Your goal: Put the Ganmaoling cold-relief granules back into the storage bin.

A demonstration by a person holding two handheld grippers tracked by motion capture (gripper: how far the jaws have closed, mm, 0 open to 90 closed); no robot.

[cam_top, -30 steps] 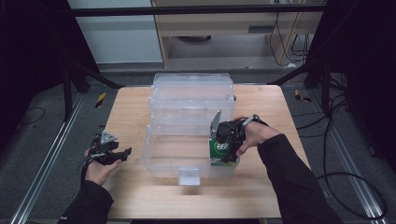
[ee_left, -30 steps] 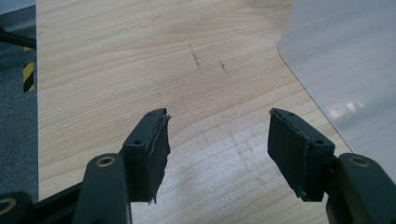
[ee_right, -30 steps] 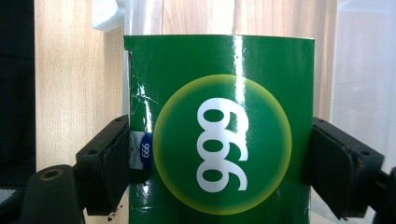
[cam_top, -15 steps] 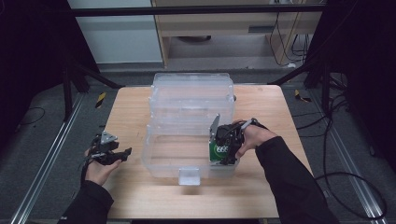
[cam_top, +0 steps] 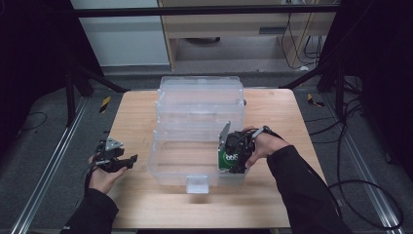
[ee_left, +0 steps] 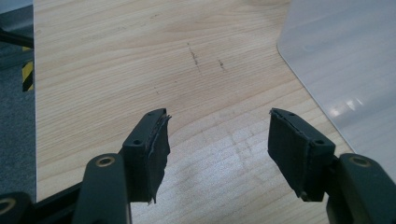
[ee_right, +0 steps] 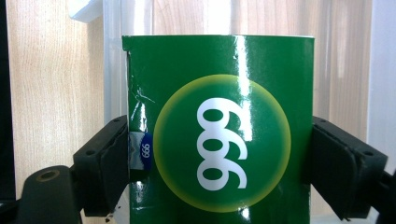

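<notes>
our right claw [cam_top: 233, 163] is closed on a green box [cam_top: 227, 157], one jaw pressed against each side of it, as the right gripper view shows: the black pads touch the box's left and right faces, with the box [ee_right: 219, 140] standing between them. the box is glossy green with a pale yellow-green disc and white "999" lettering on its face, and a small blue label sits at its left edge just beside the left pad. from the high view we see the claw and the box at the near right corner of a clear plastic bin [cam_top: 195, 146], which stands in the middle of the wooden table [cam_top: 136, 112]. the box looks to be inside the bin's near right corner, but we cannot tell whether it rests on the floor of the bin or hangs above it. a white latch [cam_top: 197, 184] sticks out from the bin's near wall, left of the box. the bin's clear lid [cam_top: 199, 97] lies open on the far side.

our left claw [cam_top: 127, 161] is wide open and holds nothing. it sits near the table's left edge, well apart from the box, with its jaws pointing right toward the bin. in the left gripper view the jaws stand far apart over bare wood, and the bin's clear corner [ee_left: 345, 70] lies to the far right of them.
</notes>
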